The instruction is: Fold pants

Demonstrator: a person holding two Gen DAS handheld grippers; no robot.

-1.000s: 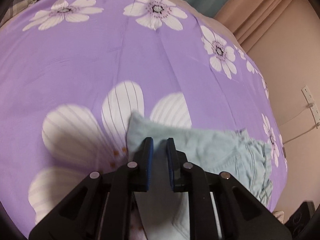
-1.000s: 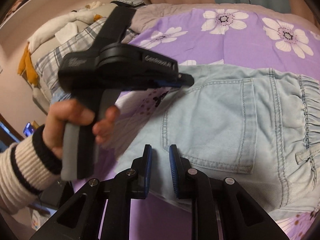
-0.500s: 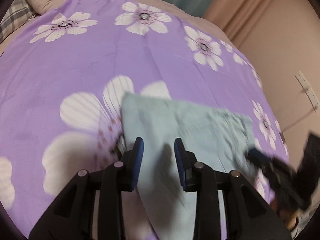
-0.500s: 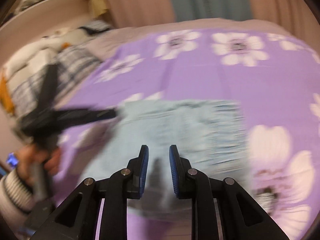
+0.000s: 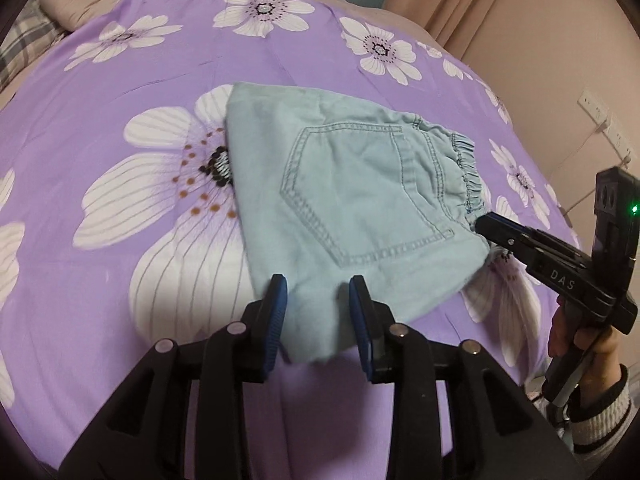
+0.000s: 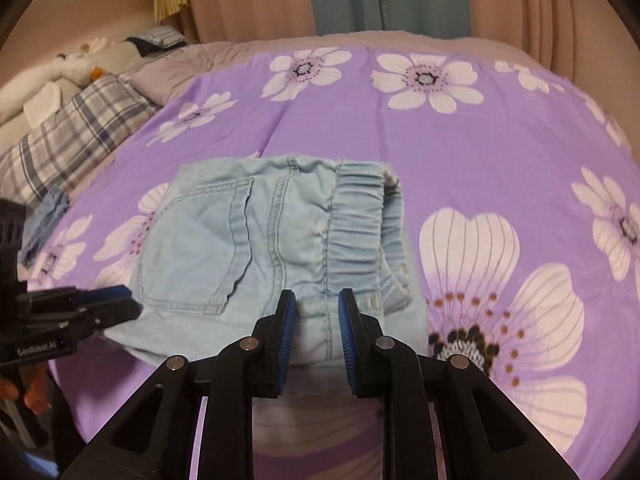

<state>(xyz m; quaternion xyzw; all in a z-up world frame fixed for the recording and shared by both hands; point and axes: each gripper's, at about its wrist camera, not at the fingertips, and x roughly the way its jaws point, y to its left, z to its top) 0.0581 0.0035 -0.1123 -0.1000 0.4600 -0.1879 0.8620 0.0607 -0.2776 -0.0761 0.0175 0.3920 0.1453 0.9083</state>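
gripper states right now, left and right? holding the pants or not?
Left gripper: open, jaws have just been opening, folded pants lie free on the bed.
Right gripper: open with a narrow gap, holding nothing.

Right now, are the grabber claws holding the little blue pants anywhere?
No. The left gripper has just been opening and the right gripper is open too. The folded pants lie free on the purple sheet.
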